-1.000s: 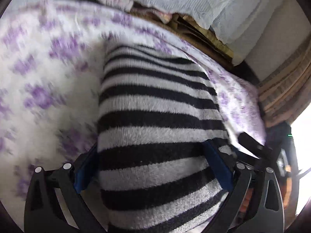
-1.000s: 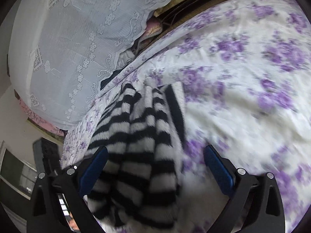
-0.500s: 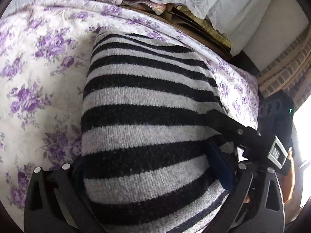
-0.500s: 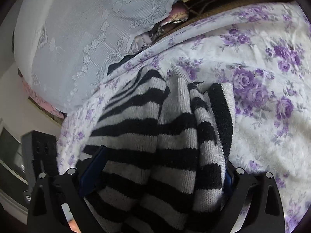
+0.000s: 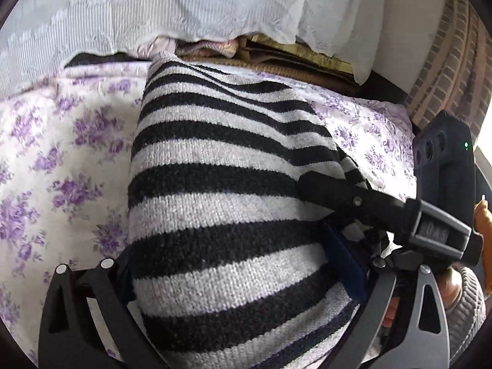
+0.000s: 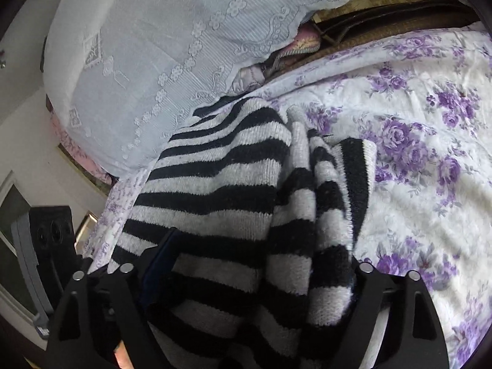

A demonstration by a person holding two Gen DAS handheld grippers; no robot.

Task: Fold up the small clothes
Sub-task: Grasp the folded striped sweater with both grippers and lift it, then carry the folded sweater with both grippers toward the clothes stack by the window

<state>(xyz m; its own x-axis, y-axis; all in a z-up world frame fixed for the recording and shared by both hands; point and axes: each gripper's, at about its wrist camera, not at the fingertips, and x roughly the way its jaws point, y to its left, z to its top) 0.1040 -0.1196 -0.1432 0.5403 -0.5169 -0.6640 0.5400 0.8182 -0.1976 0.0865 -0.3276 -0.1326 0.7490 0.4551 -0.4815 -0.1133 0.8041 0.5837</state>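
The striped sweater (image 5: 221, 203) now fills most of both wrist views, where a second ago far more of the floral bedspread (image 5: 61, 153) showed around it. It lies bunched on the bed, running from the 6 o'clock edge of the left wrist view up toward 12 o'clock, where its far end stops just short of the lace cover (image 5: 184, 3). In the right wrist view the floral bedspread (image 6: 430, 153) opens out at 3 o'clock and the lace cover (image 6: 147, 61) sits at 10 o'clock.

The left claw (image 5: 243, 279) has the knit packed between its blue pads, as it did a second ago, so it appears clamped on the near end. The right claw (image 6: 246, 264), which stood spread wide over the striped sweater (image 6: 221, 190) a second ago, is closing now. The fabric sits thick between its jaws, and its folded layers bulge over the right-hand pad. In the left view the right claw (image 5: 332, 184) reaches in from 3 o'clock, its dark finger lying against the sweater's edge. Both claws now work the same near end, close together.

This reads as the second grip being taken. Once both hold, the near end can probably be lifted and carried toward 12 o'clock for a fold. The loose layers at 1 o'clock in the right view may slip out of line.
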